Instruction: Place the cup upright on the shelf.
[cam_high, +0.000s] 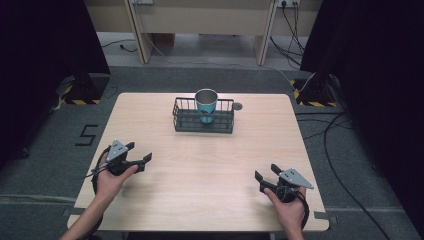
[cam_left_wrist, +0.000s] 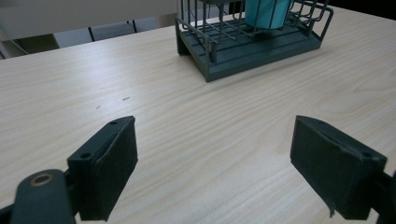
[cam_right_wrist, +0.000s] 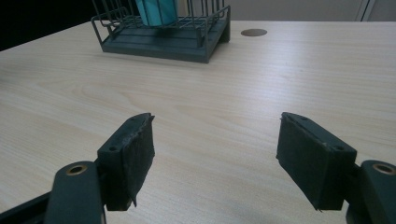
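both tools spread, left tool (cam_high: 139, 153), right tool (cam_high: 266, 173), pale wood table (cam_high: 210, 165), grey carpet (cam_high: 45, 155)

Square light-wood laminate table (cam_high: 200, 165), pale grain, rounded corners, standing on grey carpet floor (cam_high: 200, 75). Dark grey wire rack with solid base (cam_high: 186, 120) sits directly on tabletop near far edge, roughly centred. Small round grey cable-port cap (cam_high: 237, 106) set flush in tabletop just right of rack, near far edge. Remaining tabletop bare wood, with few tiny dark specks (cam_left_wrist: 125, 98) near left side.
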